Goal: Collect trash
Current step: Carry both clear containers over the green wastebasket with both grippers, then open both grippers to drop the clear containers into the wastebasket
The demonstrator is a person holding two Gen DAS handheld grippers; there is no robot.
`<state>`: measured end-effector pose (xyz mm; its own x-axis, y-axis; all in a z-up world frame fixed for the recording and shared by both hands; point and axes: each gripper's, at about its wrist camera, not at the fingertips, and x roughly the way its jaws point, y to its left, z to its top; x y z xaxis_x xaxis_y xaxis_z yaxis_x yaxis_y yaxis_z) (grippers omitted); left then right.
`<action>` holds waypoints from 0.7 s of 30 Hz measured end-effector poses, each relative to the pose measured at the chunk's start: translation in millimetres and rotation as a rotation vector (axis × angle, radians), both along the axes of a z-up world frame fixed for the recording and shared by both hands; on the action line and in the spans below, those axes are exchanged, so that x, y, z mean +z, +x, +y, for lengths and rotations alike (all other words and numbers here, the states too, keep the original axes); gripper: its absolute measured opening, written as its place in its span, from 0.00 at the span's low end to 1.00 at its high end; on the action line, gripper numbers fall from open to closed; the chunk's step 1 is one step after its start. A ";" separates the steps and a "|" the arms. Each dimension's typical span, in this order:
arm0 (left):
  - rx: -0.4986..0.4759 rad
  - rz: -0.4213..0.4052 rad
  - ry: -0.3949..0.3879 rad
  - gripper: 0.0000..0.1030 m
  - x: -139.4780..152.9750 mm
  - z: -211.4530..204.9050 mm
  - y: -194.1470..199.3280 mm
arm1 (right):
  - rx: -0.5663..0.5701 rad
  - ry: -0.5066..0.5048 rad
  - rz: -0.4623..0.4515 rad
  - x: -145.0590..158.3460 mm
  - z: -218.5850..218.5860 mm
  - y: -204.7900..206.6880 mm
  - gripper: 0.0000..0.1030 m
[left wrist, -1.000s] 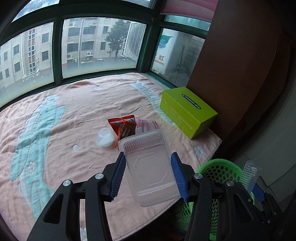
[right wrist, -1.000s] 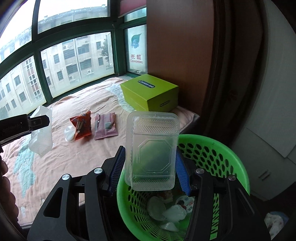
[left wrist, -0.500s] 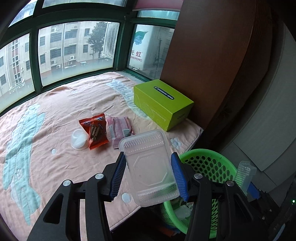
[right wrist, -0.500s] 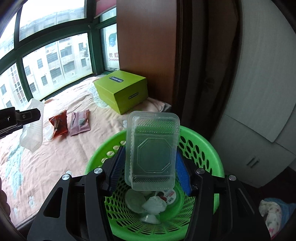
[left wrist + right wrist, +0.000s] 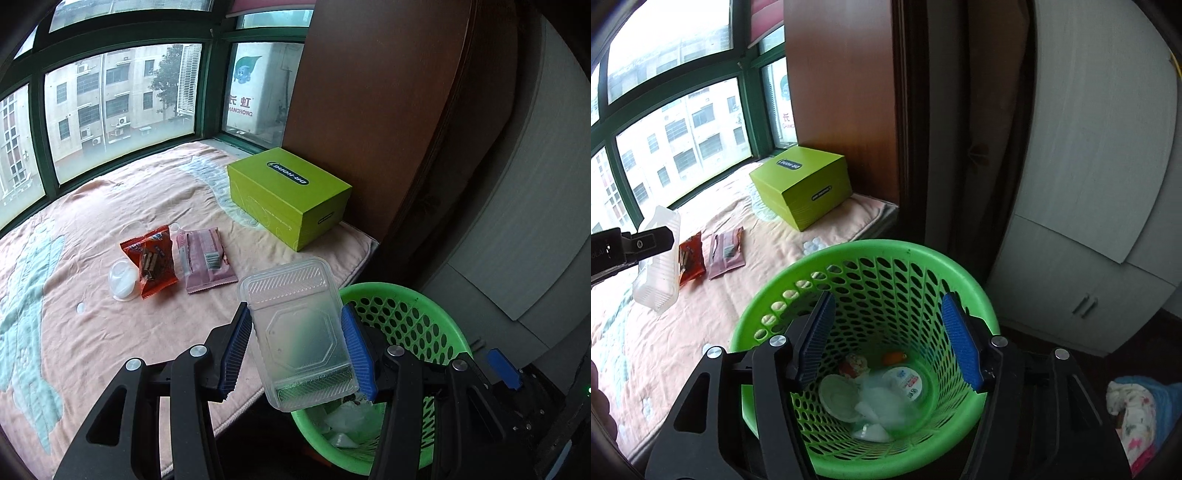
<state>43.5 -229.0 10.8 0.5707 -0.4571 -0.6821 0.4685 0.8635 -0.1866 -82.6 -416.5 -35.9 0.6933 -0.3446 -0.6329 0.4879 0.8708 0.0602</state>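
Note:
My left gripper is shut on a clear plastic tray and holds it in the air at the bed's edge, beside the green basket. The same tray shows at the left of the right wrist view. My right gripper is open and empty above the green basket, which holds cups, lids and a blurred clear tray. On the pink blanket lie an orange snack packet, a pink wrapper and a white lid.
A lime green box stands on the blanket near a brown panel. Windows run behind the bed. A white cupboard stands to the right of the basket, with cloth on the floor.
My right gripper has opened and its clear tray has dropped into the basket. My left gripper has carried its tray to the right, toward the basket.

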 end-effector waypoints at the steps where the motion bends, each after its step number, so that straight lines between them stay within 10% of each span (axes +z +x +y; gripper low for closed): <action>1: -0.006 0.001 0.001 0.47 -0.2 -1.6 -1.5 | -0.006 0.000 -0.001 0.3 -1.7 -0.9 0.59; 21: -0.146 0.045 0.037 0.48 -17.3 -55.0 -13.8 | -0.102 -0.001 -0.034 8.8 -28.5 -24.9 0.63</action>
<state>29.7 -284.0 -6.5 0.4685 -0.5071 -0.7234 0.5813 0.7936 -0.1797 -107.5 -445.0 -27.1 0.6761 -0.4149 -0.6089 0.5713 0.8171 0.0777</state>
